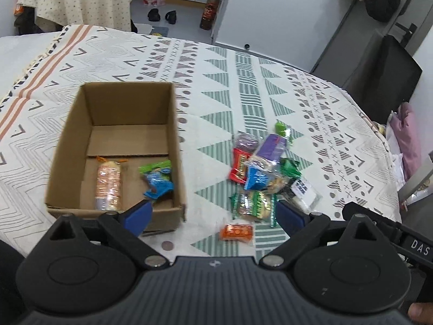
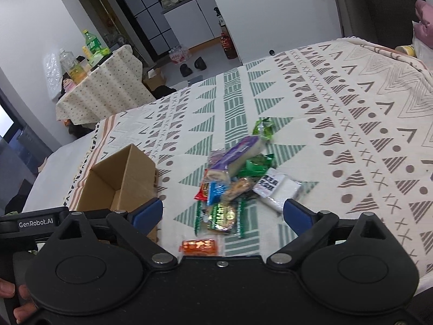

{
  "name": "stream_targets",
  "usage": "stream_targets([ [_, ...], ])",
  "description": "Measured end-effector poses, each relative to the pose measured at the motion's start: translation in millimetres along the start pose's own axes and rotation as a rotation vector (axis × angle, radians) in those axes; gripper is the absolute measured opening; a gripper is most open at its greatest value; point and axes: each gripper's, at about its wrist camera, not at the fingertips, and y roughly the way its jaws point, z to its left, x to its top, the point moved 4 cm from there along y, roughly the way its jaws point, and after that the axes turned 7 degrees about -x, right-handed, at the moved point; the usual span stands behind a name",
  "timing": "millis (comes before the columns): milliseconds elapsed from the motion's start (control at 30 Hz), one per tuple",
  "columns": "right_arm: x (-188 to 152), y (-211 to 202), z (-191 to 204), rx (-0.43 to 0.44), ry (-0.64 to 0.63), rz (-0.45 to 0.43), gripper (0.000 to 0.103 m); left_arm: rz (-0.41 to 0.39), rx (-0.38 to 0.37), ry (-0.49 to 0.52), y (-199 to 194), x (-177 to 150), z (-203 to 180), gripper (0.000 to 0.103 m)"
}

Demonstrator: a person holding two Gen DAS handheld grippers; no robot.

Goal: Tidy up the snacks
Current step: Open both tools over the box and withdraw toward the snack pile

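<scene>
beside cardboard box (image 1: 113, 146), snack pile (image 1: 266, 168), both tongs spread empty

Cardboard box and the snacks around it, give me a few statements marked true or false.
1. The cardboard box already holds snacks. True: a clear-wrapped cracker roll and a blue and green packet lie inside.
2. The left gripper is shut on a packet. False: it is open and holds nothing.
3. The small orange packet lies on the tablecloth, apart from the snack pile. True.
4. The right gripper is open. True.
5. The snack pile sits inside the box. False: it lies on the cloth beside it.
</scene>
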Motion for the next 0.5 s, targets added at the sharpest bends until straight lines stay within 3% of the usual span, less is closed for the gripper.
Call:
stream_targets([
  [333,-1.2,10.4,-34.8,0.010,0.007,-0.021,0.094,0.021,0.011,0.021,24.0,-13.8,-26.5,0.094],
  [500,-2.9,21.9,-44.5,0.038,0.013,-0.012,0.091,0.047,0.025,0.029,40.4,-20.5,-32.5,0.088],
])
